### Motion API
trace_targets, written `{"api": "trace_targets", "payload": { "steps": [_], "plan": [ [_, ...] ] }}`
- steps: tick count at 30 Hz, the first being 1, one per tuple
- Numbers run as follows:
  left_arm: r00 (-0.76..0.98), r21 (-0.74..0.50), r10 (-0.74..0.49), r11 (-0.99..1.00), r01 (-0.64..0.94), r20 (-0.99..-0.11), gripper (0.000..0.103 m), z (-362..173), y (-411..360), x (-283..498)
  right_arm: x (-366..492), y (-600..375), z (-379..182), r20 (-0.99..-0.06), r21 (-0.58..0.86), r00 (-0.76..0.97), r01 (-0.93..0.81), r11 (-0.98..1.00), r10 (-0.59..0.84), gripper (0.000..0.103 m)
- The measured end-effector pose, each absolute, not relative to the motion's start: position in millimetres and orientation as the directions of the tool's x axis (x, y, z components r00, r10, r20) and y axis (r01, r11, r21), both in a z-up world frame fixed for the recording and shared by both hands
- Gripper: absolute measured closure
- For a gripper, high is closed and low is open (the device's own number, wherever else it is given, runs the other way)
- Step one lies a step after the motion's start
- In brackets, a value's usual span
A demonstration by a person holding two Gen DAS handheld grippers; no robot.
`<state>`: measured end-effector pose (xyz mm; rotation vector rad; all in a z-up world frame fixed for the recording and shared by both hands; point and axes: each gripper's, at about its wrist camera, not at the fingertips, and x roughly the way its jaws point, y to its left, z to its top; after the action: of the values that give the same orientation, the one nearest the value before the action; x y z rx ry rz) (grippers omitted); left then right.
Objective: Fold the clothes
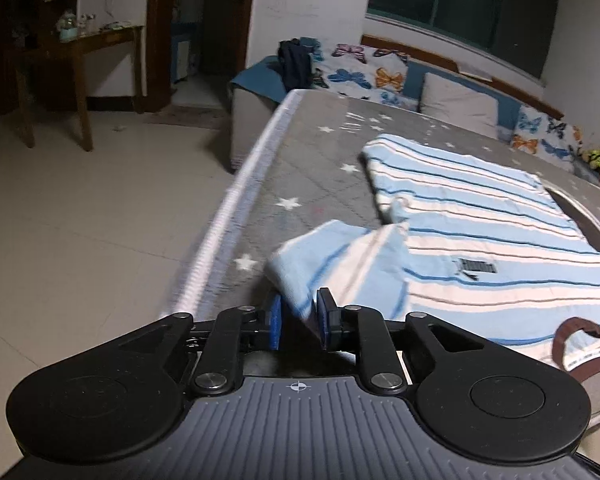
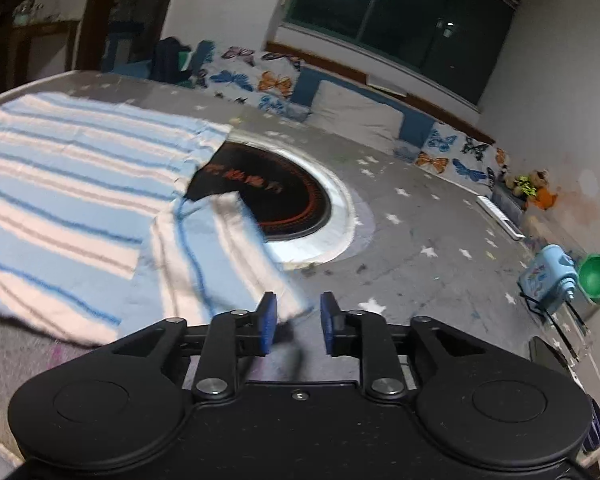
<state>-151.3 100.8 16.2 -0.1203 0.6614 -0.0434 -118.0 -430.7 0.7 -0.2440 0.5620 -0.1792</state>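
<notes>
Your striped shirt point(image 1: 480, 240) lies flat on the grey star-print desk point(image 1: 300, 168), collar toward you, long axis running away toward the butterfly cushions point(image 1: 364, 72); both sleeves are folded inward. Its hem overlaps the round inset cooktop point(image 2: 300, 204). Left tongs point(image 1: 299, 316) stand slightly parted around a sleeve edge; right tongs point(image 2: 299, 322) part, sleeve tip between. A blue toy point(image 2: 548, 276) and green cup point(image 2: 596, 278) stand well apart.

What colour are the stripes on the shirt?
The shirt has light blue, white and dark blue stripes, clearest in the left wrist view.
</notes>
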Motion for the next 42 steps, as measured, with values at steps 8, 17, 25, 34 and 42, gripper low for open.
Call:
{"api": "trace_targets", "payload": {
  "steps": [8,17,25,34,42],
  "plan": [
    [0.801,-0.063,0.030,0.994,-0.085,-0.598,0.076,39,130,-187,-121,-446,-10,-0.526,-0.064,0.836,0.144,0.987,-0.156,0.061],
    [0.813,-0.094,0.011,0.992,-0.080,-0.582,0.069,35,120,-198,-130,-456,-24,-0.526,0.136,0.847,0.177,0.975,-0.080,0.066],
    [0.812,-0.156,-0.017,0.984,-0.091,-0.584,0.063,18,103,-193,-140,-429,-4,-0.442,0.153,0.897,0.059,0.987,0.015,0.091],
    [0.819,-0.179,-0.012,0.978,-0.111,-0.574,0.057,15,98,-197,-127,-361,8,-0.433,0.100,0.877,-0.182,0.978,0.207,0.091],
    [0.827,-0.150,0.014,0.982,-0.118,-0.562,0.051,18,98,-196,-146,-387,5,-0.457,0.094,0.886,-0.039,0.995,0.078,0.089]
  ]
}}
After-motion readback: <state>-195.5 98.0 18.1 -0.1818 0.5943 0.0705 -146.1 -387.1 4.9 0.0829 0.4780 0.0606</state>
